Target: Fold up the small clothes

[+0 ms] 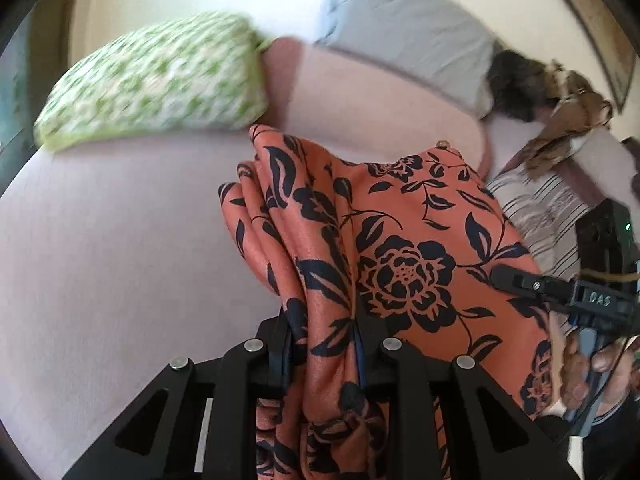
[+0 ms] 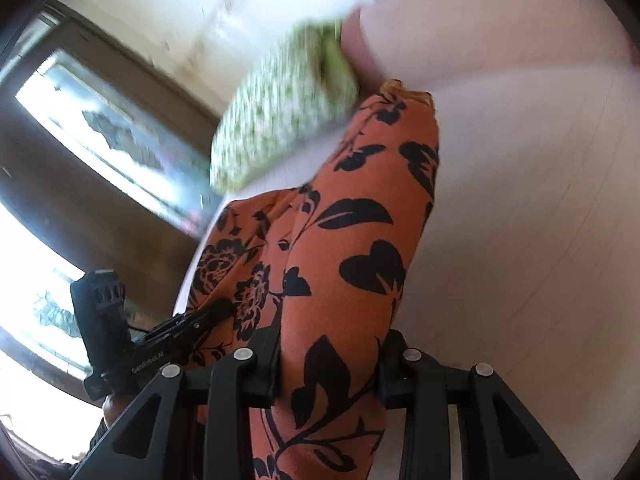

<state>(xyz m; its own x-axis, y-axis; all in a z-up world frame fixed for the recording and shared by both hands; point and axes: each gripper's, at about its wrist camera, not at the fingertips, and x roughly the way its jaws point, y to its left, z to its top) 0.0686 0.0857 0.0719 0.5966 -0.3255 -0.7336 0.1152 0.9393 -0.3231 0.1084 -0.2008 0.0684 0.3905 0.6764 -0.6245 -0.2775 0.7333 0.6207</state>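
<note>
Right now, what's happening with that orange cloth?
A person is holding one orange floral garment with both handheld tools. The left tool is clamped on a bunched fold of it, and the right tool grips another part, so the cloth is lifted and hangs between them above the pale pink bed. It is not folded yet. A green patterned pillow lies further back on the bed, apart from the garment.

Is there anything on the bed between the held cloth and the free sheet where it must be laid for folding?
Nothing visible. The cloth hangs over bare pink sheet; the green pillow lies farther back, apart from it.
</note>
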